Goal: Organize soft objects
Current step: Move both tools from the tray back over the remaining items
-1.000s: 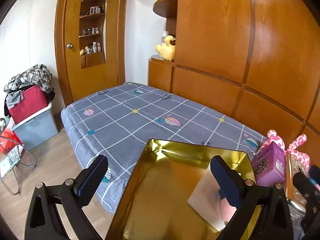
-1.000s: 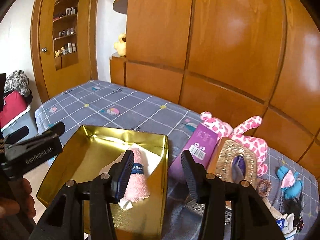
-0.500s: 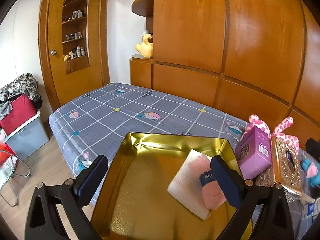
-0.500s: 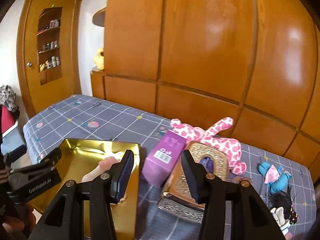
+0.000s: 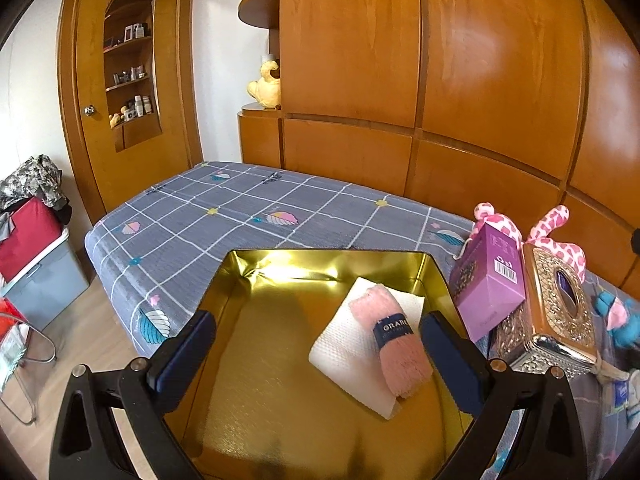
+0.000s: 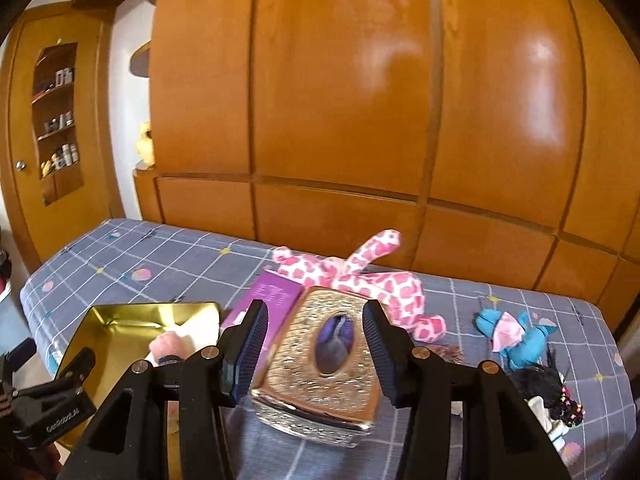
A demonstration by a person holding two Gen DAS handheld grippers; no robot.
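Now | left gripper (image 5: 316, 354) spread over gold tin (image 5: 256, 392) | right gripper (image 6: 316, 354) spread, empty

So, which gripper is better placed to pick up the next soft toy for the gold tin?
Probably the right gripper. It is open, holds nothing, and faces the pink spotted plush and blue plush. The left gripper, also open, hovers over the gold tin.
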